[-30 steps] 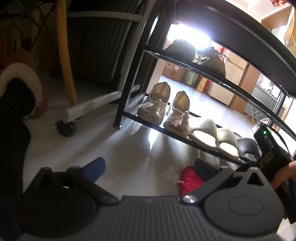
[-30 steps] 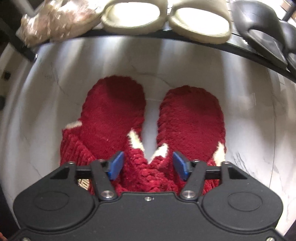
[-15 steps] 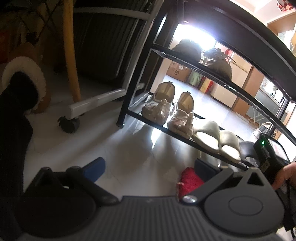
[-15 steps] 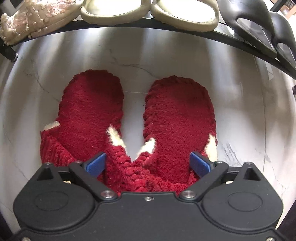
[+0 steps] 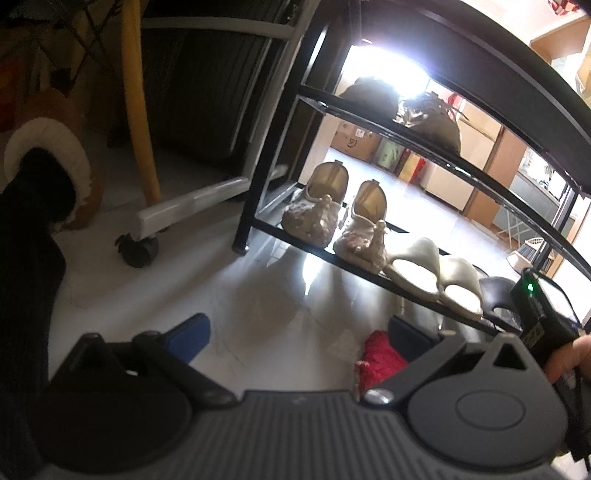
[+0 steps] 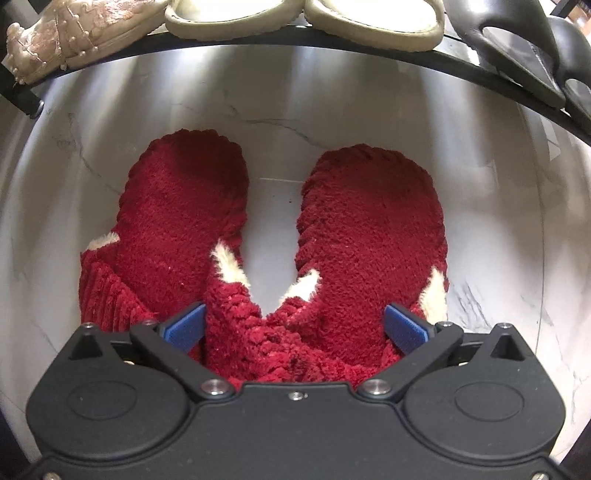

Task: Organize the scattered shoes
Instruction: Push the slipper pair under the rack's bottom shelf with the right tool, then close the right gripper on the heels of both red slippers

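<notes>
Lying side by side on the pale marble floor, the red slippers sit just in front of the shoe rack, heels toward the rack and toe caps toward us, so their long axes run straight away from our right gripper. That gripper is directly over the toe ends, its blue pads spread wide apart and bracketing the two inner toe caps where they touch; nothing is clamped. We judge the coming move turns on this: the pair lies dead ahead of the right gripper and along its line, while our left gripper hangs off to the rack's left end, also open and empty, with only a red sliver of slipper showing by its right finger. The right hand is clearly the nearer one. The slippers are plush, with ribbed knit uppers and tufts of white fleece at the openings, soft enough that we expect them to squash under a pinch. On the rack's lowest shelf, left to right, stand beaded pink shoes, cream slides and black sandals.
</notes>
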### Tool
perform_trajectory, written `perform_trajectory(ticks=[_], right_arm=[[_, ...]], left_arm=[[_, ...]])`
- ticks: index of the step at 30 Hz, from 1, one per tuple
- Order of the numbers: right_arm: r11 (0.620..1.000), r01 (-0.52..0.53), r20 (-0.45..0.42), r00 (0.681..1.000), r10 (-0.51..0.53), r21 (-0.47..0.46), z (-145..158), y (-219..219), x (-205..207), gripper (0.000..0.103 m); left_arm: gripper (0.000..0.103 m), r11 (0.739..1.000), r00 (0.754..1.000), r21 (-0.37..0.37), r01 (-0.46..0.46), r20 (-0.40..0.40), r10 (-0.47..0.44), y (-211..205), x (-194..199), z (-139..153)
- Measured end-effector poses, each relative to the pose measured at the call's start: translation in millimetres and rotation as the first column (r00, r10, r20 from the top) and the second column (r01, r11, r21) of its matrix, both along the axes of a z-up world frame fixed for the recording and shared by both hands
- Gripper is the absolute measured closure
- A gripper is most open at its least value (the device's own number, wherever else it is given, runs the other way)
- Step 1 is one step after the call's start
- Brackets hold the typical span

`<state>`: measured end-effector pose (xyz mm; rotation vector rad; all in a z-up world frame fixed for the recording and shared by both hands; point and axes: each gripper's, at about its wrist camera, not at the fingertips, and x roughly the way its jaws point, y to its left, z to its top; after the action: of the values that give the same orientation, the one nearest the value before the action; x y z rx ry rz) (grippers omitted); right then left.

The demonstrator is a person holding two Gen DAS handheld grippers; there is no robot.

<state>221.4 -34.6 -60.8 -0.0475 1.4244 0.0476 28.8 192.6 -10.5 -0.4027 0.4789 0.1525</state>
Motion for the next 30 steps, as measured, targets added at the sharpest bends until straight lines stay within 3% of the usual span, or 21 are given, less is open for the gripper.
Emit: perform_trajectory(ticks=[15, 18, 21, 22, 26, 30], right_arm=[[1.000, 0.000, 0.048, 0.999, -0.001, 0.004, 1, 1, -13, 0.003], [1.000, -0.012, 0.063, 0.998, 0.011, 0.006, 7, 1, -16, 0.013], [0.999, -0.043, 0.077, 0.996, 0.042, 0.008, 15, 7, -20, 0.035], [0.998, -0.057, 0.083, 0.995, 0.056, 0.013, 18, 11, -21, 0.050], [0.998, -0.064, 0.096, 0.993, 0.063, 0.006, 25, 17, -23, 0.072], [0.998, -0.067, 0.132, 0.989, 0.066, 0.009, 31, 15, -26, 0.078]], left_arm=[[0.000, 1.000, 1.000, -0.016, -0.001, -0.006, 0.001, 3, 3, -1], [0.000, 1.000, 1.000, -0.029, -0.006, -0.003, 0.006, 4, 3, -2], [0.000, 0.999, 1.000, -0.033, -0.006, -0.005, 0.005, 4, 3, -3], [0.000, 0.999, 1.000, -0.034, -0.005, -0.007, 0.005, 4, 3, -3], [0.000, 0.999, 1.000, -0.035, -0.005, -0.005, 0.005, 4, 2, -3], [0.000, 0.999, 1.000, -0.042, -0.013, 0.000, 0.013, 6, 1, -2]])
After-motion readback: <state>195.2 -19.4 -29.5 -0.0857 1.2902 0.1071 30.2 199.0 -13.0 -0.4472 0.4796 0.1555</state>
